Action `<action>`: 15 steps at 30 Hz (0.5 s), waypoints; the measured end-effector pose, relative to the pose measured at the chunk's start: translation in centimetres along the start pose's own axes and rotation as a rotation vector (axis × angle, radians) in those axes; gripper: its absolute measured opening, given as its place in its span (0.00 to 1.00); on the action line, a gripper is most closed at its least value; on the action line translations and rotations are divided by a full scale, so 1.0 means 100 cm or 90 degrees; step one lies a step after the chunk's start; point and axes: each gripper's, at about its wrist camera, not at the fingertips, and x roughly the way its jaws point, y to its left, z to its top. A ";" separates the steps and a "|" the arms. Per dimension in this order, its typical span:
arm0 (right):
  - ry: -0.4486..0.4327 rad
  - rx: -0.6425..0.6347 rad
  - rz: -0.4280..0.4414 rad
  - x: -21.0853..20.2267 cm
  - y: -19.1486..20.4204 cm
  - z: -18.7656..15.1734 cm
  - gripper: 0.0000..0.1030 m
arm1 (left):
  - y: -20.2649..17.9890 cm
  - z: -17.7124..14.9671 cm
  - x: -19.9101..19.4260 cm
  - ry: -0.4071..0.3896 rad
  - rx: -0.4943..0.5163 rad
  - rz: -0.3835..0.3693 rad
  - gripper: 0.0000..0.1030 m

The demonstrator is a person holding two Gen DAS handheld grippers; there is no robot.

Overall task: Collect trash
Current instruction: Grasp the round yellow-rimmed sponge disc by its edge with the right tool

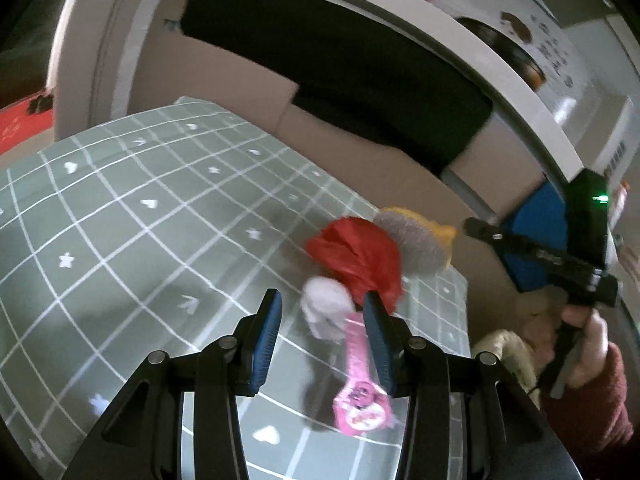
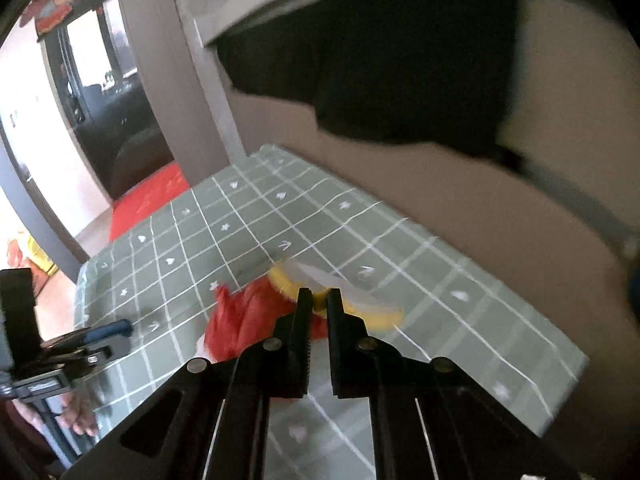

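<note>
Red crumpled wrapper (image 1: 358,256), white tissue wad (image 1: 326,312), pink packet (image 1: 362,396) and yellow-backed sponge (image 1: 416,240) cluster on green-checked counter (image 1: 120,240). Left claw (image 1: 322,312) spread around wad. Right claw (image 2: 319,294) pressed together, empty, above sponge.

Desk cloth (image 1: 120,216) is grey-green with a white grid and tiny white hearts. On it: red crumple (image 1: 356,256), pink wrapper (image 1: 360,392), yellow-grey sponge (image 1: 416,240).
</note>
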 end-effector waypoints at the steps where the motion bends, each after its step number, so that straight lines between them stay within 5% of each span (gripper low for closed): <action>1: -0.011 0.003 -0.005 -0.016 -0.002 -0.004 0.07 | -0.005 -0.002 0.001 0.004 0.006 -0.003 0.42; 6: -0.035 0.023 -0.020 -0.070 -0.012 -0.031 0.07 | -0.025 -0.012 0.005 0.020 0.027 -0.003 0.42; 11: -0.018 0.008 -0.023 -0.072 -0.012 -0.057 0.08 | -0.035 -0.020 0.005 0.030 0.034 0.004 0.42; 12: -0.016 -0.001 -0.017 -0.067 -0.009 -0.062 0.13 | -0.036 -0.021 0.004 0.029 0.036 0.008 0.42; 15: -0.012 -0.068 -0.039 -0.049 0.011 -0.075 0.52 | -0.034 -0.022 0.003 0.029 0.033 0.020 0.42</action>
